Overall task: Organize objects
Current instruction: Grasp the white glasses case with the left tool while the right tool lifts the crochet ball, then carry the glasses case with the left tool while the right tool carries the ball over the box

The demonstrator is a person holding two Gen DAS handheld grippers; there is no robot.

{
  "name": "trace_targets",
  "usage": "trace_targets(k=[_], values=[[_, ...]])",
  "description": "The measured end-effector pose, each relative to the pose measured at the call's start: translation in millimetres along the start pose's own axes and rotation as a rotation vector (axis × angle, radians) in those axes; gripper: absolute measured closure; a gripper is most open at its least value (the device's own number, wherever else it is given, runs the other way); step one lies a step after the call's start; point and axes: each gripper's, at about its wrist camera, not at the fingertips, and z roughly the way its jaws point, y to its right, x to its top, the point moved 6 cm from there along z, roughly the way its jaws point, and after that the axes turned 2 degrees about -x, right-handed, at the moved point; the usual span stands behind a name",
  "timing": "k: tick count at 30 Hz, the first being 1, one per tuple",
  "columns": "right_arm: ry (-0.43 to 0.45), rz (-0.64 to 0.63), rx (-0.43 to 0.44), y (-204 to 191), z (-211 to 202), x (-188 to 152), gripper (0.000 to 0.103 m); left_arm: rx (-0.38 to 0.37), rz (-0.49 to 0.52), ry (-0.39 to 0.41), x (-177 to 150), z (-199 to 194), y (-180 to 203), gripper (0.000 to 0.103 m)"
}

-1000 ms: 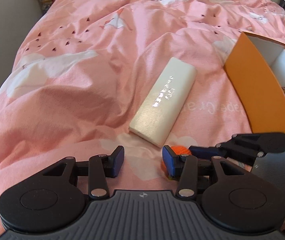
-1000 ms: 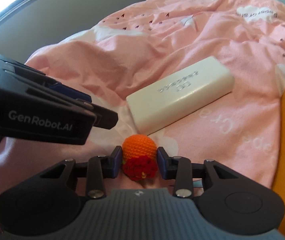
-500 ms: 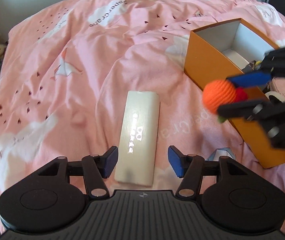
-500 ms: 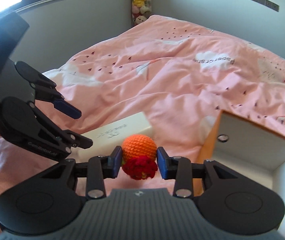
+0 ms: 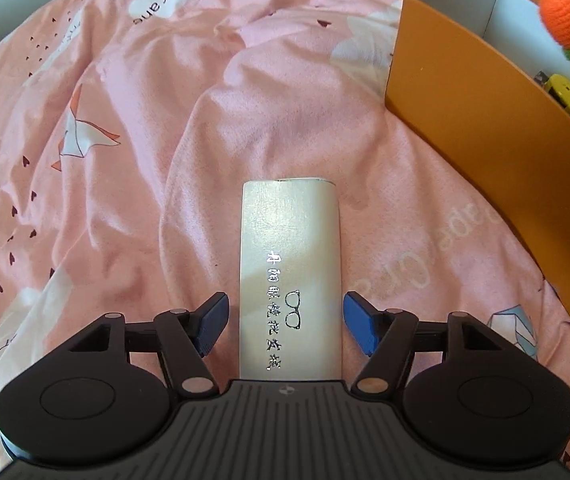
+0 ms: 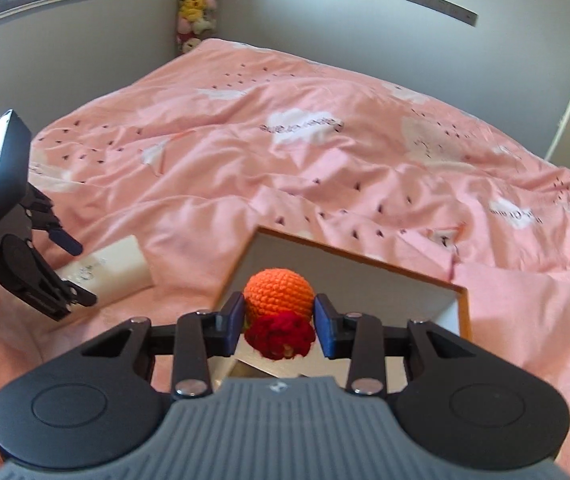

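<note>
The crocheted toy (image 6: 278, 312), clenched in the right gripper (image 6: 278, 322), is now hanging over the orange box (image 5: 481, 120), up from the bedspread, while the left gripper (image 5: 285, 322) is spreading its jaws around the white case (image 5: 289, 264), not yet touching it, so both pieces are heading for storage.

A bed (image 5: 133, 128) covered in rumpled pink bedding printed with white clouds and paper cranes; a cream glasses case (image 5: 289, 240) lies flat on it; near it, an open orange box (image 5: 485, 128) also rests there.
</note>
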Motion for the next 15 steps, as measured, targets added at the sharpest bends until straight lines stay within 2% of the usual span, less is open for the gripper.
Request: trace_targets(k=[9, 15], values=[[-0.048, 0.011, -0.050, 29.5, 14.9, -26.3, 0.064, -0.004, 0.010, -0.073, 4.1, 21.3, 2.6, 0.034], [-0.048, 0.002, -0.048, 39.7, 14.9, -35.7, 0.064, 0.031, 0.046, -0.037, 3.9, 8.6, 5.6, 0.035]])
